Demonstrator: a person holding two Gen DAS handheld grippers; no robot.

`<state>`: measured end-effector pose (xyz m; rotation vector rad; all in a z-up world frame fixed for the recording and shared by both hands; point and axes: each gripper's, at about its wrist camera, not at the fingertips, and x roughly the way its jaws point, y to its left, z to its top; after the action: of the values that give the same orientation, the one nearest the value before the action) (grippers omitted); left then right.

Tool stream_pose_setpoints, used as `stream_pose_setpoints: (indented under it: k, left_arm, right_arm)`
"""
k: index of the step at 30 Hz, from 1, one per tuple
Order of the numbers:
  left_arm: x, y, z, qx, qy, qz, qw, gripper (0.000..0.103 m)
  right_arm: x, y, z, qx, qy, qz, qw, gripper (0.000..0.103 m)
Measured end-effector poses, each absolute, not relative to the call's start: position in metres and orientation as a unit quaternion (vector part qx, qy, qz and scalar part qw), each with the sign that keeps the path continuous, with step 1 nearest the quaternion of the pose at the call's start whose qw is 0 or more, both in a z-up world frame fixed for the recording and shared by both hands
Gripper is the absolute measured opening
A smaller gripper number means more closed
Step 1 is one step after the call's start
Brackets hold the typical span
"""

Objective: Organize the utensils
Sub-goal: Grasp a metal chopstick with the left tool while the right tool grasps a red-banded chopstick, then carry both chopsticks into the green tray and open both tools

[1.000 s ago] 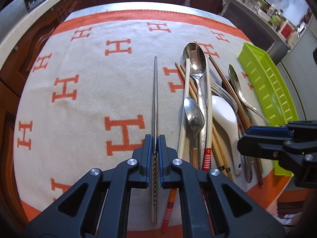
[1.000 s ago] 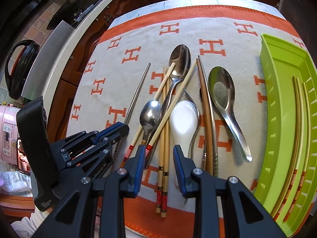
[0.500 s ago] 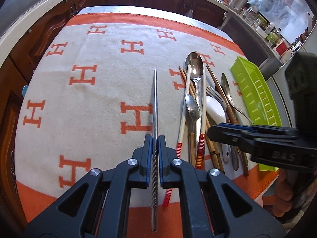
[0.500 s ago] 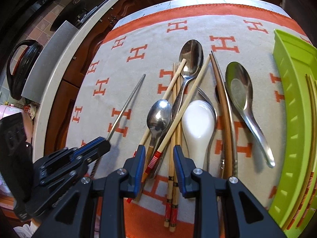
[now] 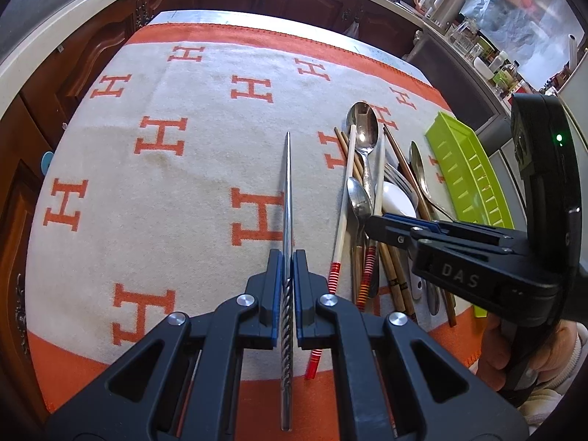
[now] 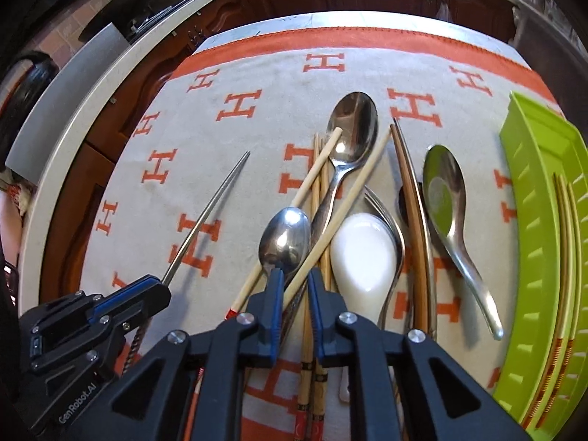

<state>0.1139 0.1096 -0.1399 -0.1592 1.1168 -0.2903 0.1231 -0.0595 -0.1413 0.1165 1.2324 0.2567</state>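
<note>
My left gripper [image 5: 288,257] is shut on a metal chopstick [image 5: 287,191] and holds it above the cloth; both also show in the right wrist view, the gripper [image 6: 147,286] and the chopstick [image 6: 205,217]. My right gripper [image 6: 295,275] is open, low over the utensil pile, its fingers on either side of a cream chopstick with a red striped end [image 6: 330,217], next to a small metal spoon [image 6: 286,239]. It also shows in the left wrist view [image 5: 378,220]. The pile holds a white ceramic spoon [image 6: 364,253], a large metal spoon [image 6: 352,121], brown chopsticks [image 6: 411,202] and bamboo chopsticks.
A lime green tray [image 6: 540,220] at the right holds two yellow chopsticks [image 6: 566,228]. A metal soup spoon [image 6: 448,198] lies beside it. The orange and cream cloth [image 5: 165,183] covers the table; wooden cabinets and a counter stand behind.
My left gripper has lifted the metal chopstick and drawn back. My right gripper has moved forward and down into the pile, around the cream chopstick.
</note>
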Motion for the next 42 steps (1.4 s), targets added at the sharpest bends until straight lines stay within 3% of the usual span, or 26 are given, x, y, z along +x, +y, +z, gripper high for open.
stream_pose_setpoints:
  k: [9,12,26,30,42]
  left_arm:
    - [0.112,0.108,-0.139,-0.079,0.528,-0.139,0.834,0.004]
    - [0.110,0.108,-0.138,-0.082,0.528,-0.139,0.834,0.004]
    - [0.105,0.106,-0.126,-0.086,0.523,-0.136,0.837,0.004]
    - [0.103,0.107,-0.125,-0.088,0.524,-0.135,0.836,0.004]
    - [0.101,0.108,-0.126,-0.086,0.525,-0.135,0.836,0.004]
  right_arm:
    - [0.122,-0.054,-0.140,0.041,0.566,0.107,0.816,0.011]
    - [0.123,-0.069,-0.138,0.085,0.563,0.110,0.815,0.000]
    - [0.116,-0.097,-0.153,0.232,0.610,0.150,0.743,0.001]
    - [0.117,-0.096,-0.160,0.240,0.622,0.142,0.732,0.012]
    - [0.112,-0.100,-0.155,0.263,0.606,0.146,0.737,0.006]
